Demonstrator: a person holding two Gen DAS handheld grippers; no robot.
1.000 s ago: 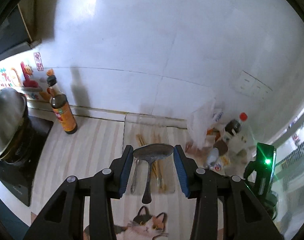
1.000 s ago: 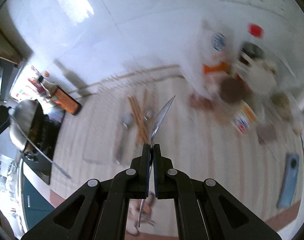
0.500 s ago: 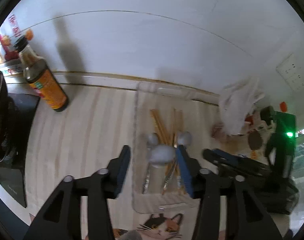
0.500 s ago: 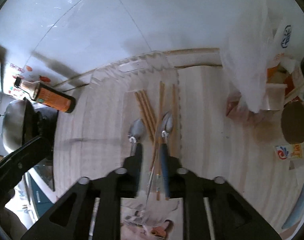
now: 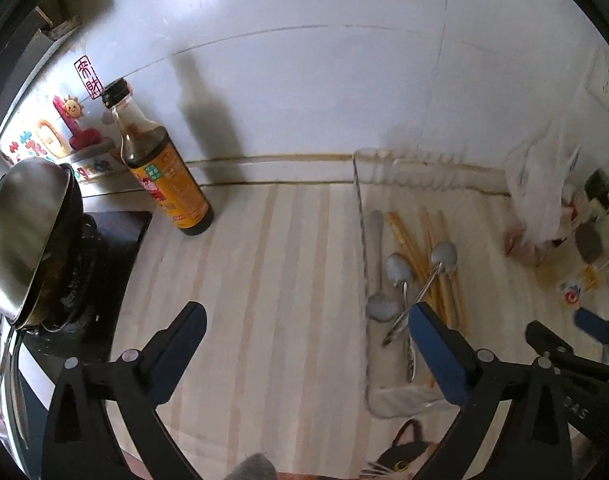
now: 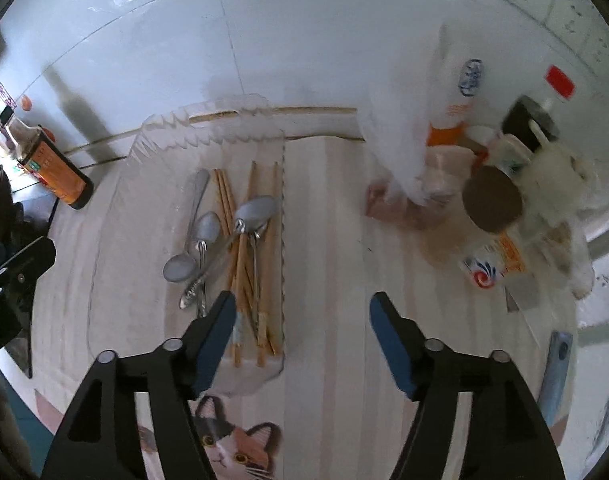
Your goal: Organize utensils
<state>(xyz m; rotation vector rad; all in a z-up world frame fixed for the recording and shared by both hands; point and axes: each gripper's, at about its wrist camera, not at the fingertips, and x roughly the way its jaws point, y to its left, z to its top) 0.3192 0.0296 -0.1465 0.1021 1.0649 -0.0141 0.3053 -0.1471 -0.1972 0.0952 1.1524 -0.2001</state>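
A clear plastic tray (image 6: 152, 148) lies on the striped counter and holds three metal spoons (image 6: 256, 210) and several wooden chopsticks (image 6: 246, 264). It also shows in the left wrist view (image 5: 388, 400), with the spoons (image 5: 398, 268) and chopsticks (image 5: 440, 276) inside. My right gripper (image 6: 302, 322) is open and empty, just in front of the tray's right near corner. My left gripper (image 5: 306, 338) is open and empty over the bare counter left of the tray.
A soy sauce bottle (image 5: 164, 172) stands by the wall at the left, next to a wok (image 5: 20, 236) on a stove. A white plastic bag (image 6: 404, 120), bottles and packets crowd the right. A cat-picture mat (image 6: 220, 440) lies at the counter's front.
Each gripper held a spoon one second ago. Both opened and let the spoons go into the tray. Both grippers then drew back, the left one swinging leftward.
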